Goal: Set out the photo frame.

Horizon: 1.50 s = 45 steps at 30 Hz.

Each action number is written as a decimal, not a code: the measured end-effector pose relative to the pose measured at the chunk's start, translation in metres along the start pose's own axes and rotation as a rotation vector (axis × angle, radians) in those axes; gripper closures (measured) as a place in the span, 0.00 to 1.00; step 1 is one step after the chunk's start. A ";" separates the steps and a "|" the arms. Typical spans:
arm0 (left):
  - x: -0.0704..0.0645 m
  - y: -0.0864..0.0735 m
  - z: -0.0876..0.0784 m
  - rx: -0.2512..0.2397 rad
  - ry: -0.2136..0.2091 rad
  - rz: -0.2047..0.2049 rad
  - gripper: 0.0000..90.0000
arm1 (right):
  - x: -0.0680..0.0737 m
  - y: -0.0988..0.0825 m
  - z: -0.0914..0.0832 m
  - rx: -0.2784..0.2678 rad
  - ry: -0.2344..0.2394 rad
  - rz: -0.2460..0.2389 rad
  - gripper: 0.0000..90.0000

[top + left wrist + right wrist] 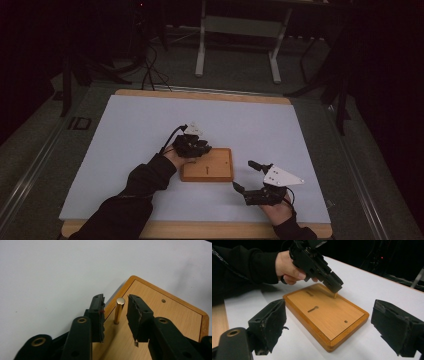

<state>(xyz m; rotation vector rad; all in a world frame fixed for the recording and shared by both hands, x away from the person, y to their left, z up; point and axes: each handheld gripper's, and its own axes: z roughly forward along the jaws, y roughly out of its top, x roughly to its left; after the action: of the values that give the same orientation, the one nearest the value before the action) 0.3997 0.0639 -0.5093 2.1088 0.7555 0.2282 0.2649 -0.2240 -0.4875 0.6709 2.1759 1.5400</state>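
Left gripper [115,315]: jaws narrowed around the pin [119,310], one on each side of it, with a visible gap on both sides; pads not yet pressing. No grip as far as the left gripper view shows.

Pin: brass, standing upright in a hole near a corner of the board [160,322]. Long axis vertical, flat top end pointing up, base seated in the wood. It sits directly between the left jaws, about level with their tips, so the gripper comes at it from the side with the jaws straddling the shaft across its axis. In the right gripper view the left gripper [334,286] angles down onto that corner and covers most of the pin [335,295].

Board: wooden, lying flat on the white table [130,130], centre-near. Two more holes and a keyhole slot [313,309] open on its face.

Right gripper [247,175]: jaws wide, nothing between them, resting off the right edge of the board [215,167], well apart from the pin.

Judgement: left hand is the nearer by far; the next move turns on closing across the shaft, then pulling straight up along the vertical axis. Any tilt risks binding in the hole.
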 end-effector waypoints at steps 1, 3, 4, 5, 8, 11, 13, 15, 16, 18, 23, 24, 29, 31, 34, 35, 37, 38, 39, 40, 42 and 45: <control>0.000 0.000 0.000 0.001 -0.001 0.001 0.75 | 0.000 0.000 0.000 0.000 0.002 -0.001 0.14; 0.000 0.001 0.001 0.004 0.001 0.001 0.77 | 0.000 0.000 0.000 0.002 0.004 -0.004 0.14; 0.000 0.001 0.001 0.006 0.000 0.002 0.77 | 0.000 0.000 0.000 0.003 0.008 -0.001 0.14; 0.000 0.002 0.001 0.007 0.001 0.005 0.77 | 0.000 0.000 0.001 0.004 0.007 0.000 0.14; 0.000 0.003 0.002 0.012 0.002 0.009 0.79 | 0.000 -0.001 0.000 0.004 0.011 0.000 0.14; 0.000 0.003 0.003 0.016 0.003 0.013 0.81 | -0.002 -0.002 0.001 0.001 0.019 0.007 0.14; 0.000 0.003 0.004 0.020 0.001 0.015 0.85 | -0.003 -0.003 0.001 0.010 0.018 0.009 0.14; 0.000 0.002 0.005 0.029 0.001 0.020 0.87 | -0.004 -0.004 0.002 0.012 0.021 0.014 0.14; -0.001 0.003 0.006 0.029 -0.005 0.023 0.90 | -0.004 -0.004 0.003 0.015 0.023 0.014 0.14; -0.002 0.003 0.006 0.035 -0.002 0.032 0.92 | -0.003 -0.004 0.003 0.019 0.024 0.013 0.14; -0.001 0.006 0.007 0.053 -0.013 0.049 0.93 | -0.003 -0.004 0.004 0.033 0.028 0.006 0.15; -0.001 0.006 0.006 0.056 -0.018 0.054 0.93 | -0.003 -0.004 0.005 0.034 0.030 0.005 0.15; 0.004 0.008 0.007 0.071 -0.047 0.055 0.94 | -0.002 -0.003 0.006 0.050 0.029 -0.003 0.15; 0.006 0.009 0.007 0.076 -0.062 0.053 0.94 | -0.002 -0.003 0.007 0.055 0.035 -0.008 0.15; 0.009 0.010 0.007 0.085 -0.081 0.050 0.94 | -0.002 -0.002 0.006 0.067 0.046 -0.028 0.15; 0.010 0.010 0.007 0.090 -0.088 0.049 0.94 | -0.002 -0.002 0.007 0.071 0.043 -0.035 0.14; 0.010 0.011 0.007 0.095 -0.092 0.052 0.94 | -0.002 -0.002 0.006 0.073 0.049 -0.038 0.14; 0.011 0.011 0.007 0.098 -0.096 0.051 0.94 | -0.002 -0.002 0.007 0.079 0.049 -0.043 0.14; 0.011 0.012 0.007 0.099 -0.101 0.047 0.94 | -0.002 -0.001 0.007 0.083 0.053 -0.044 0.14; 0.012 0.012 0.008 0.101 -0.104 0.053 0.94 | -0.002 -0.001 0.008 0.093 0.057 -0.053 0.14; 0.014 0.013 0.008 0.110 -0.115 0.046 0.94 | -0.001 -0.001 0.010 0.116 0.050 -0.080 0.15; 0.015 0.014 0.008 0.122 -0.124 0.045 0.94 | 0.001 -0.001 0.012 0.140 0.030 -0.127 0.17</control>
<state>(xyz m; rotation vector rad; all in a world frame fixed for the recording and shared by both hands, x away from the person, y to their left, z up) 0.4211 0.0609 -0.5046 2.2344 0.6634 0.0759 0.2710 -0.2149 -0.4927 0.5429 2.3168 1.3521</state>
